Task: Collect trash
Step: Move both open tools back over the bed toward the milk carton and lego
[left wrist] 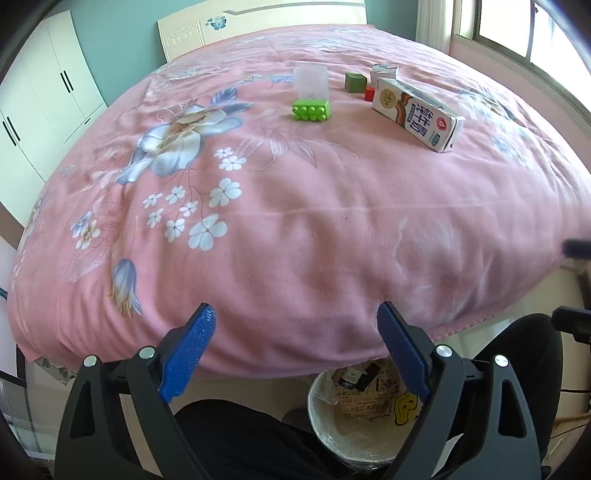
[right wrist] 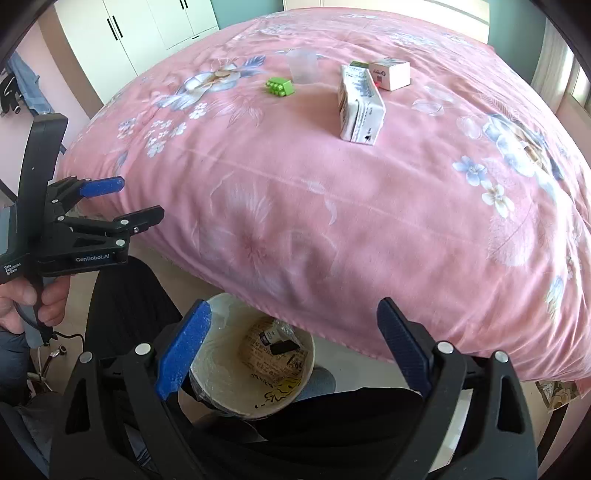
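A milk carton (left wrist: 415, 114) (right wrist: 360, 107) lies on its side on the pink floral bed (left wrist: 295, 221) (right wrist: 332, 206). Behind it sits a small white box (left wrist: 384, 72) (right wrist: 391, 74). A translucent plastic cup (left wrist: 311, 83) (right wrist: 303, 66) stands further left. Below the bed's edge, a lined trash bin (left wrist: 314, 406) (right wrist: 229, 369) on the floor holds wrappers and small packets. My left gripper (left wrist: 296, 306) (right wrist: 142, 195) is open and empty, near the bed edge above the bin. My right gripper (right wrist: 293, 302) is also open and empty, over the bin.
A green toy brick (left wrist: 311, 109) (right wrist: 279, 87), a green cube (left wrist: 355, 81) and a red cube (left wrist: 369, 94) lie among the trash. A person's dark trouser legs (left wrist: 236, 435) flank the bin. White wardrobes (left wrist: 44, 99) stand left, a window (left wrist: 517, 26) right.
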A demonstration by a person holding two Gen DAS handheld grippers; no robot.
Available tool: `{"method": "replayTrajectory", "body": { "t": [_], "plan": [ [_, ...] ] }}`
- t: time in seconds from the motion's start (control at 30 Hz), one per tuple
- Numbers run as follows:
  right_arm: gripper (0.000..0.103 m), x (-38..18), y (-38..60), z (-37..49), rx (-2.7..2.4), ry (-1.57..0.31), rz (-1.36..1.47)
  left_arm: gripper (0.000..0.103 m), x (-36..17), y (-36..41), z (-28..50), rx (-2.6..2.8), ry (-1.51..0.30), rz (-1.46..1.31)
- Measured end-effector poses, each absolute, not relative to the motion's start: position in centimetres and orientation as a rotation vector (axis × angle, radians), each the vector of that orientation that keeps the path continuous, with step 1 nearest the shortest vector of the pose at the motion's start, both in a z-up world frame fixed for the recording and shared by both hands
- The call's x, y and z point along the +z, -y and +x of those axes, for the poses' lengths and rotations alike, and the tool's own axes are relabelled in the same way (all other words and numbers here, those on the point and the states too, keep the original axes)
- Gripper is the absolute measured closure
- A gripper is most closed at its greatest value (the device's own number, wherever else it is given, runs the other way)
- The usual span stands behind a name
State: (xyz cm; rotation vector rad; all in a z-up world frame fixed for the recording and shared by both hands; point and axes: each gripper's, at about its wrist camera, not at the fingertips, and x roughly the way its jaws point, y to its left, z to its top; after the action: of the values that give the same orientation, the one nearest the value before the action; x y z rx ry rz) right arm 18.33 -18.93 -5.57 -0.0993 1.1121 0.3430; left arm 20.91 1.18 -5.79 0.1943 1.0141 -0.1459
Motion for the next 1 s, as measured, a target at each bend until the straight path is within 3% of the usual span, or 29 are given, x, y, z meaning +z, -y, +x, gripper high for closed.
{"method": "replayTrajectory", "body": {
  "t": [1.0],
  "plan": [
    [0.013, -2.7, 20.1, 26.9, 0.278, -1.093, -0.105, 0.012, -1.1, -1.0, 30.0, -0.198, -0.938, 0.225]
  ]
}}
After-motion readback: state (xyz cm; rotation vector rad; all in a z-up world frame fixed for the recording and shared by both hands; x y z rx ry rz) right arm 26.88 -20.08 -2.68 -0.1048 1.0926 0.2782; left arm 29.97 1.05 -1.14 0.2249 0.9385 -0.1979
